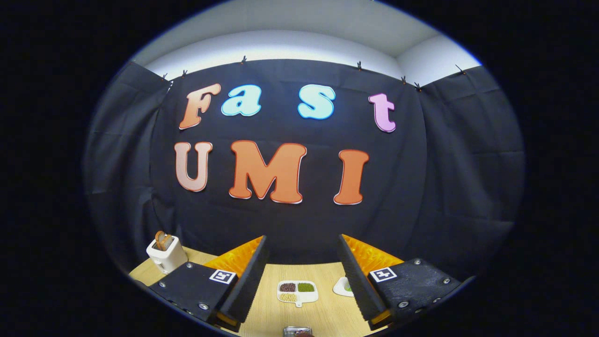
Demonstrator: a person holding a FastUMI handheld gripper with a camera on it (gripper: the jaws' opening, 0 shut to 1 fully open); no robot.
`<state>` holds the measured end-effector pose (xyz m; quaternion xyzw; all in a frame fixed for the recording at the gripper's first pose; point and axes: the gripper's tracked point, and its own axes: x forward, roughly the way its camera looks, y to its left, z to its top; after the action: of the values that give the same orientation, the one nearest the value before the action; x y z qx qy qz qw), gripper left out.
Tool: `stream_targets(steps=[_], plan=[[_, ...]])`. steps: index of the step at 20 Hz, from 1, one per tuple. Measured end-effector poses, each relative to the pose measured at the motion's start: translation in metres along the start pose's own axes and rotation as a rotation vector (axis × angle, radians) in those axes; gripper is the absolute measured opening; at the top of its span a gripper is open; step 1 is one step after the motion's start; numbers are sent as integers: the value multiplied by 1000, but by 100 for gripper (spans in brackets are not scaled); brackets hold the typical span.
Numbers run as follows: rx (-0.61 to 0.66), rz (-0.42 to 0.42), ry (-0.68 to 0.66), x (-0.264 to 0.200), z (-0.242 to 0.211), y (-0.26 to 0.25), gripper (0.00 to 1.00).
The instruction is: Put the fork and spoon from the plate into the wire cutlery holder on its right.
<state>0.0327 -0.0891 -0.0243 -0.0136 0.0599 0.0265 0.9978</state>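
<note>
My gripper [303,252] is open, held high above the wooden table [323,276] and pointing toward the booth's back wall, with nothing between its fingers. Low down between the fingers, at the near edge of the table, a small shiny metal thing [296,331] peeks up; I cannot tell what it is.
A white divided dish [297,292] with dark, green and yellow fillings lies on the table between the fingers. A white piece with a green spot [345,286] lies beside the right finger. A white toaster [167,253] holding toast stands beyond the left finger.
</note>
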Motion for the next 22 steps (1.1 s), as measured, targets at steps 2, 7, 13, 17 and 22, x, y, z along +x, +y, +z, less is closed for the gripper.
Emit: stream_targets(steps=[2,7,13,17,22], plan=[[7,0,-56,-4,15,4,94],[29,18,-177,-12,49,17,96],[18,130,-249,-22,56,74,96],[46,185,-229,-27,49,110,95],[98,257,-241,-28,57,149,95]])
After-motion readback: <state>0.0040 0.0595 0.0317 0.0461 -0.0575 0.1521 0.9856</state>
